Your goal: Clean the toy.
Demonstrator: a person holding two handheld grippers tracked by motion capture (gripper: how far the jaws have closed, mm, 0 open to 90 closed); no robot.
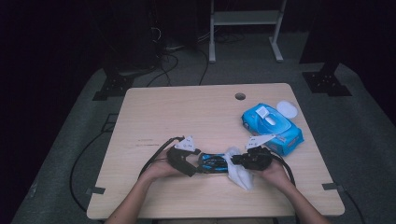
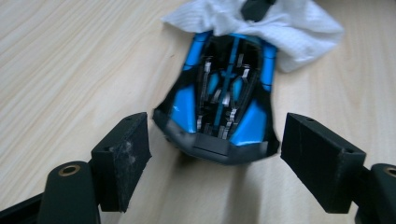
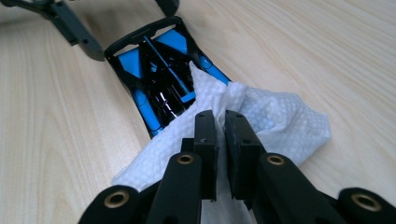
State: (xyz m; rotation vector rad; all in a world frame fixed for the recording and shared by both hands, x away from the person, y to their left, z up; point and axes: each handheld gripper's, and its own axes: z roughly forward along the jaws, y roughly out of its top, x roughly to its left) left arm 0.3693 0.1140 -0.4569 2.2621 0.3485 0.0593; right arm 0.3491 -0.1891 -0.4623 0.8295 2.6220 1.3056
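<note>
Right gripper [image 3: 220, 122], lower centre of its own view: jaws pinched nearly together on a bunched white wipe [image 3: 261, 121], cloth squeezed between the pads. No gap to speak of. The wipe drapes over the near end of the toy car [image 3: 156, 70], a blue-and-black model lying on the table [image 3: 56, 140], so this looks like a wipe-down of the bodywork.

Left gripper [image 2: 215, 154], bottom of its view: jaws wide, one pad [image 2: 123, 154] at lower left, the other at lower right, the toy car [image 2: 222, 102] sitting in the gap. Pads look just clear of its flanks, not pressing, so it brackets the car rather than clamps it.

Key relation: in the high view the toy car [image 1: 212, 162] lies lower centre, long axis running left-right across the frame, straight between left gripper [image 1: 198, 164] and right gripper [image 1: 236, 161]. Each gripper faces one end. For the right one the car runs away toward the upper left of its view, so I'd guess a stroke along that axis comes next, w/ the left jaws steadying the far end.

View differences: the high view alone gives the blue wipes pack [image 1: 273, 123] at centre right, lid flipped open, well apart from the car. The left gripper view gives the pad-to-flank gap; the right gripper view gives the pinch on the wipe [image 1: 240, 172], which from above is just a white lump.
</note>
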